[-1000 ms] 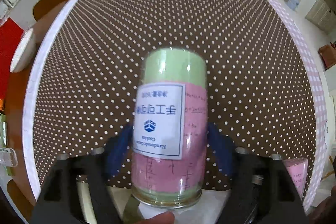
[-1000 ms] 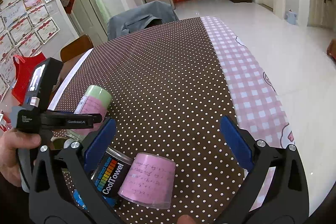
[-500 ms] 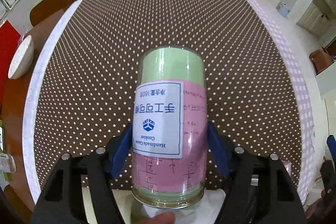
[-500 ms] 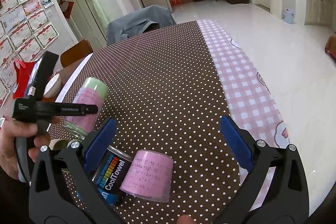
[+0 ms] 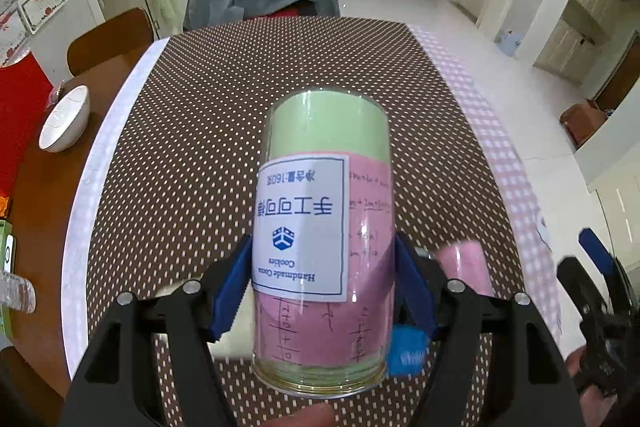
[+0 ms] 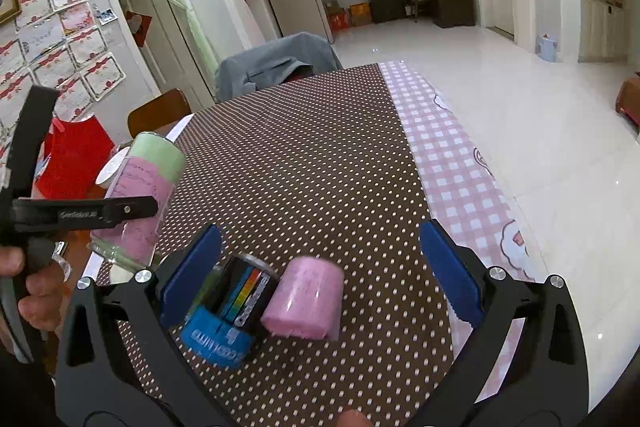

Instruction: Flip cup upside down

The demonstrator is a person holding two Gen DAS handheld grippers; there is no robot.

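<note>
— Since one second ago I have raised the table [image 5: 248,75] farther below the cup [image 5: 324,239], yes?
— Yes. My left gripper [image 5: 322,287] clamps it upside down; my right gripper [image 6: 320,275] stands wide apart over the lying pink cup [image 6: 306,301].

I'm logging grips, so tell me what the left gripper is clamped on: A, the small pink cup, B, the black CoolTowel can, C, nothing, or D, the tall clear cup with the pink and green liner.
D: in the left wrist view the left gripper has its blue pads pressed against both sides of the tall clear cup.
</note>
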